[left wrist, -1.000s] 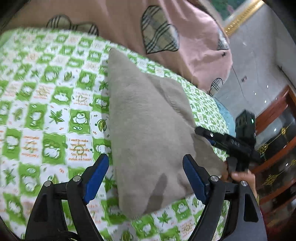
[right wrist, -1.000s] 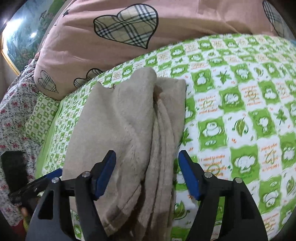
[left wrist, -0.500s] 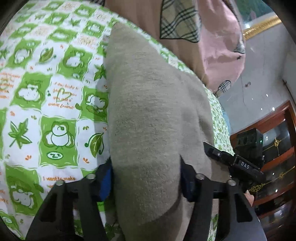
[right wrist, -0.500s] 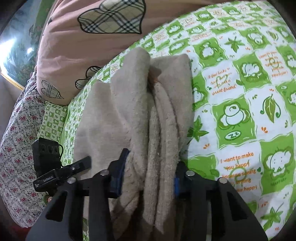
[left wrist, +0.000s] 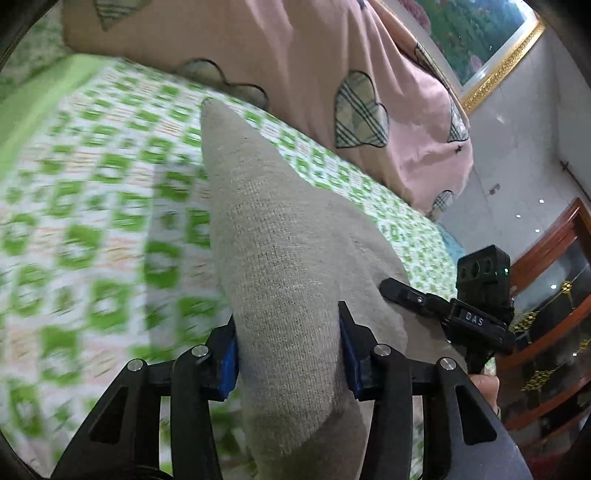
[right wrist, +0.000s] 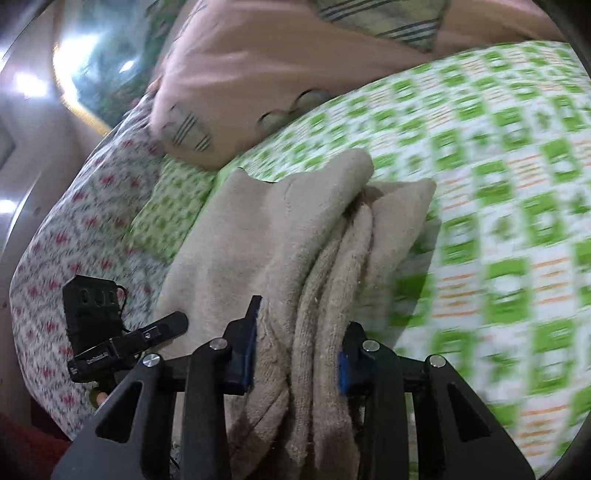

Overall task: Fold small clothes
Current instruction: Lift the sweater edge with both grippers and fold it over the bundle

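A folded beige knit garment [left wrist: 280,258] lies on a green-and-white patterned bedsheet [left wrist: 92,221]. My left gripper [left wrist: 288,354] is shut on the garment's near edge, its blue pads pressing both sides. In the right wrist view my right gripper [right wrist: 295,354] is shut on the stacked layers of the same garment [right wrist: 295,229] at its other near edge. The near end is raised off the sheet. Each gripper shows in the other's view: the right one [left wrist: 443,310] and the left one [right wrist: 125,339]. The sheet is motion-blurred in both views.
A pink quilt with plaid hearts [left wrist: 314,74] lies bunched along the far side of the bed. A floral pillow [right wrist: 74,221] sits at the left in the right wrist view. A wooden cabinet [left wrist: 546,295] and a framed picture [left wrist: 480,33] stand beyond the bed.
Both grippers went from open above the garment to closed on its near edges. They have since lifted it, and the view has swung toward the quilt.
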`<action>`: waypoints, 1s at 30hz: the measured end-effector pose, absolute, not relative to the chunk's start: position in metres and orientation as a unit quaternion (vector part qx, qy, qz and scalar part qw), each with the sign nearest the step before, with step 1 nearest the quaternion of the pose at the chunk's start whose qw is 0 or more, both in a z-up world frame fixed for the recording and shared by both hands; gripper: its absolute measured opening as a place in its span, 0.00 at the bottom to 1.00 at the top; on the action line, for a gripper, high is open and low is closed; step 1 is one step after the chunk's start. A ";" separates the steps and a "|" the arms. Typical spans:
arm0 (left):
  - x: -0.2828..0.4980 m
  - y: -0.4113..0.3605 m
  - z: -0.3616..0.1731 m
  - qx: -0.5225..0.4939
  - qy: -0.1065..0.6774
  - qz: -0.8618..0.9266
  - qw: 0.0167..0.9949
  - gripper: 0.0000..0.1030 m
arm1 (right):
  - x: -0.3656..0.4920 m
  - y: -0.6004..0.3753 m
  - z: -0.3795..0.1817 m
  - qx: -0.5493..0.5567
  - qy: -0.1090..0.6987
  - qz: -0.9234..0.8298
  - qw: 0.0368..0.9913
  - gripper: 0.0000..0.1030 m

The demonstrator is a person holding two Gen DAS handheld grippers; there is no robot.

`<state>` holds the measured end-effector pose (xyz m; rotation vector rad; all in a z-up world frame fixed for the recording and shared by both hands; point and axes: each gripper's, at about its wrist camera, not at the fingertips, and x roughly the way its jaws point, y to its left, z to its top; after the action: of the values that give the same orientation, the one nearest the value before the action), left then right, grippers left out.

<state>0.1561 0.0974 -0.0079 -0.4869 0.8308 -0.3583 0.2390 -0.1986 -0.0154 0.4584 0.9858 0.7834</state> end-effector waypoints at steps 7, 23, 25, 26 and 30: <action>0.123 0.125 -0.054 -0.223 0.430 -0.140 0.864 0.51 | 0.225 -0.160 -0.065 0.189 0.499 0.349 0.770 0.37; 0.146 0.165 -0.043 -0.279 0.409 -0.116 0.861 0.66 | 0.243 -0.146 -0.016 0.129 0.463 0.300 0.824 0.41; 0.159 0.161 -0.044 -0.278 0.416 -0.108 0.859 0.66 | 0.259 -0.136 -0.031 0.135 0.491 0.298 0.807 0.12; 0.166 0.157 -0.043 -0.267 0.423 -0.098 0.860 0.66 | 0.265 -0.135 -0.036 0.140 0.501 0.295 0.801 0.12; 0.192 0.144 -0.031 -0.222 0.425 -0.075 0.874 0.66 | 0.262 -0.157 -0.009 0.167 0.457 0.298 0.821 0.08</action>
<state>0.1919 0.1443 -0.0306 -0.4635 0.8881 -0.1569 0.2618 -0.1573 -0.0093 0.3562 0.9717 0.6351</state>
